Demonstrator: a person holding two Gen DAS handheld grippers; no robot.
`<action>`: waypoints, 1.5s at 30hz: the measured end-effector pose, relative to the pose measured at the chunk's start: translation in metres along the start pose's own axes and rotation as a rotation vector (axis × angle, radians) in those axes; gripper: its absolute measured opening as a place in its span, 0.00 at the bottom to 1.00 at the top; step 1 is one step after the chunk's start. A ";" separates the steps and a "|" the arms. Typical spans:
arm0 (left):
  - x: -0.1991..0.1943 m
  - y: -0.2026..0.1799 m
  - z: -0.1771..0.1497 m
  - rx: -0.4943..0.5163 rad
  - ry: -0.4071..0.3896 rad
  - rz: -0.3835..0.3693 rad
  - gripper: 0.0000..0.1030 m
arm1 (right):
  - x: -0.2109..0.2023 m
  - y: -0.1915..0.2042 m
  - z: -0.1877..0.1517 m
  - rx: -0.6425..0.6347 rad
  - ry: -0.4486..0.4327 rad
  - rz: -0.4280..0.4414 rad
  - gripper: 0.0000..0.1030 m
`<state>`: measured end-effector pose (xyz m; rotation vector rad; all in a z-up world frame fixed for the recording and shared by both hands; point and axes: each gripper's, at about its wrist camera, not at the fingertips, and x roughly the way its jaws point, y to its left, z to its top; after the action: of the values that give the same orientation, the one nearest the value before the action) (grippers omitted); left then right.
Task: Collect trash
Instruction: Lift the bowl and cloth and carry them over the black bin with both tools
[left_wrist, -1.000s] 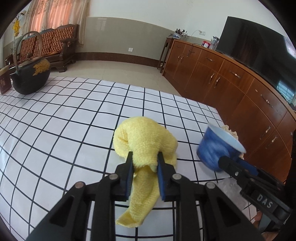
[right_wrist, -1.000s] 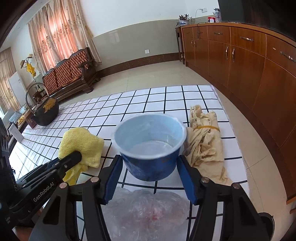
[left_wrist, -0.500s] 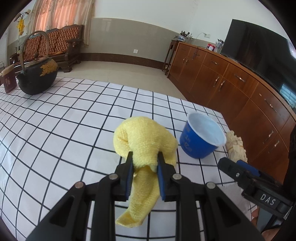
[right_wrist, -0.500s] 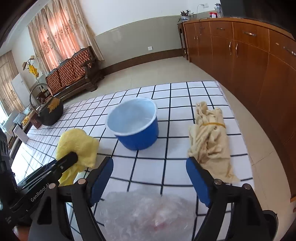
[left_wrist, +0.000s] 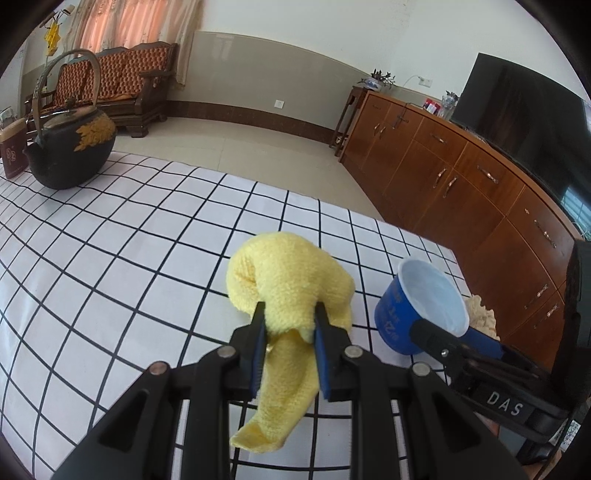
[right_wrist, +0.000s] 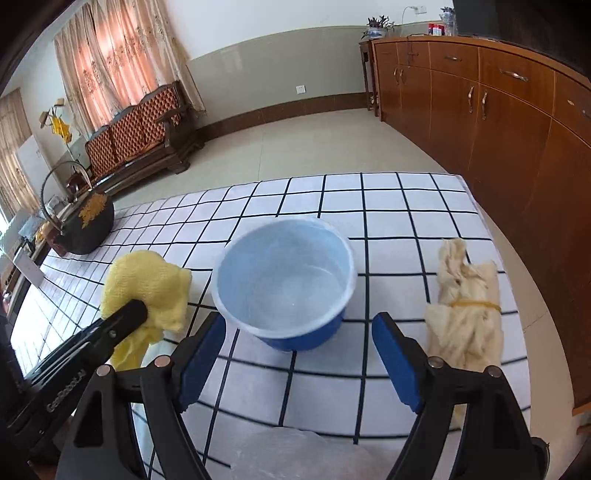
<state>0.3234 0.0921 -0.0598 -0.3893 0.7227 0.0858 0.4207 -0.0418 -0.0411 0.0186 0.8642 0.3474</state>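
My left gripper (left_wrist: 290, 314) is shut on a crumpled yellow cloth (left_wrist: 288, 280), whose tail hangs below the pads; the same cloth (right_wrist: 147, 280) shows at the left of the right wrist view. A blue cup (right_wrist: 284, 273) with a pale inside stands upright and empty on the checked tablecloth (right_wrist: 399, 206). My right gripper (right_wrist: 299, 321) is open just behind the cup, its blue pads (right_wrist: 201, 354) wide on either side and not touching it. In the left wrist view the cup (left_wrist: 417, 306) stands right of the cloth.
A beige cloth bundle (right_wrist: 465, 314) tied with a rubber band lies near the table's right edge. A clear plastic bag (right_wrist: 295, 454) lies under the right gripper. A black teapot (left_wrist: 70, 147) and a red box (left_wrist: 13, 147) stand far left. Wooden cabinets (left_wrist: 461, 184) line the right.
The right gripper opened, let go of the blue cup and drew back; the cup now stands on the table. The left gripper still grips the yellow cloth.
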 end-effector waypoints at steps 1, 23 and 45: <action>0.000 0.000 0.000 -0.002 0.001 0.000 0.24 | 0.002 0.001 0.002 -0.006 0.005 0.002 0.81; 0.004 -0.005 -0.004 0.025 0.020 -0.003 0.24 | 0.017 0.010 0.011 -0.050 -0.026 0.004 0.77; -0.057 -0.029 -0.021 0.125 -0.066 -0.084 0.23 | -0.106 -0.021 -0.032 -0.013 -0.167 0.001 0.77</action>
<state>0.2733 0.0602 -0.0275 -0.2955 0.6428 -0.0254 0.3398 -0.0979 0.0137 0.0351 0.6970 0.3476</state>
